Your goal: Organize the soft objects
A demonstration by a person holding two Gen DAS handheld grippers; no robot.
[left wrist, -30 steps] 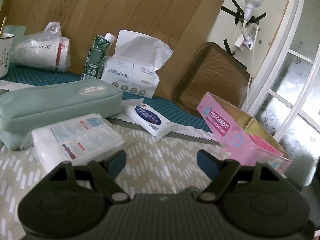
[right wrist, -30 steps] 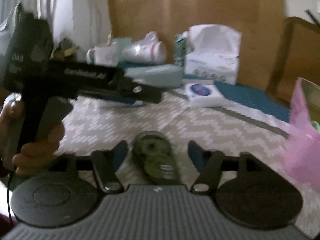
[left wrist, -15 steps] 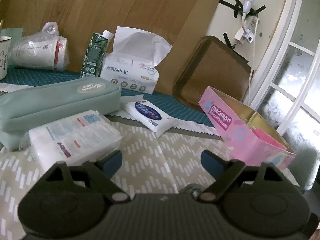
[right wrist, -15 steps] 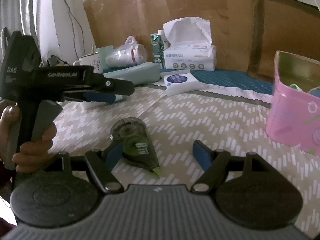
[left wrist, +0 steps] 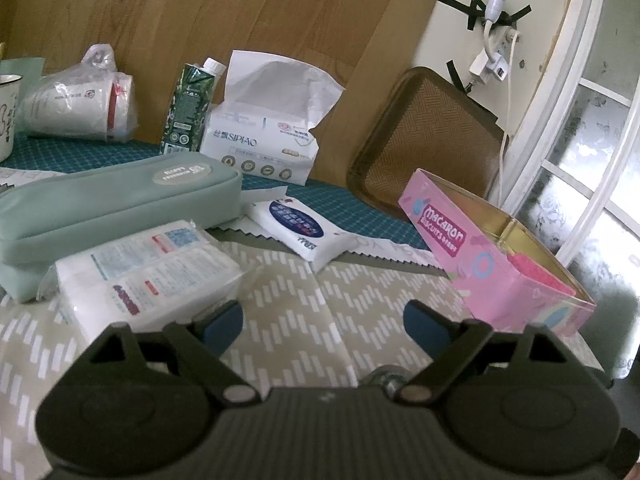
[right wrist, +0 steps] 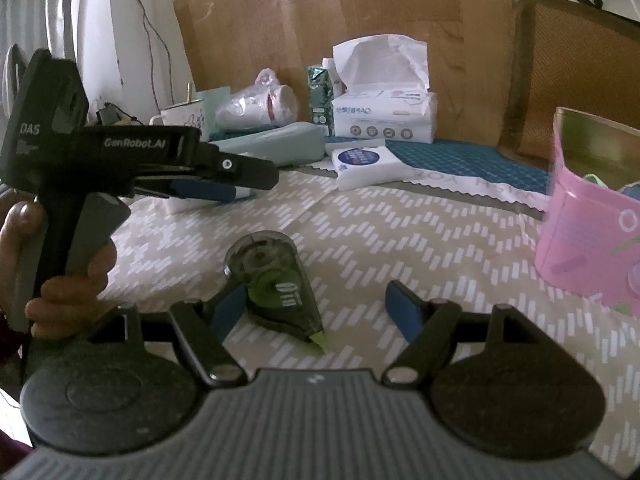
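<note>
Two grippers stand with jaws spread wide and empty above the patterned table (left wrist: 320, 320). From the left gripper (left wrist: 323, 319), a white tissue pack (left wrist: 148, 268) lies at ten o'clock, just beside its left fingertip, against a teal pouch (left wrist: 112, 204); a smaller tissue pack (left wrist: 298, 230) sits at twelve, a pink tin (left wrist: 492, 264) at two. Between the right gripper's (right wrist: 316, 312) fingertips lies a correction-tape dispenser (right wrist: 276, 284), against the left one.
</note>
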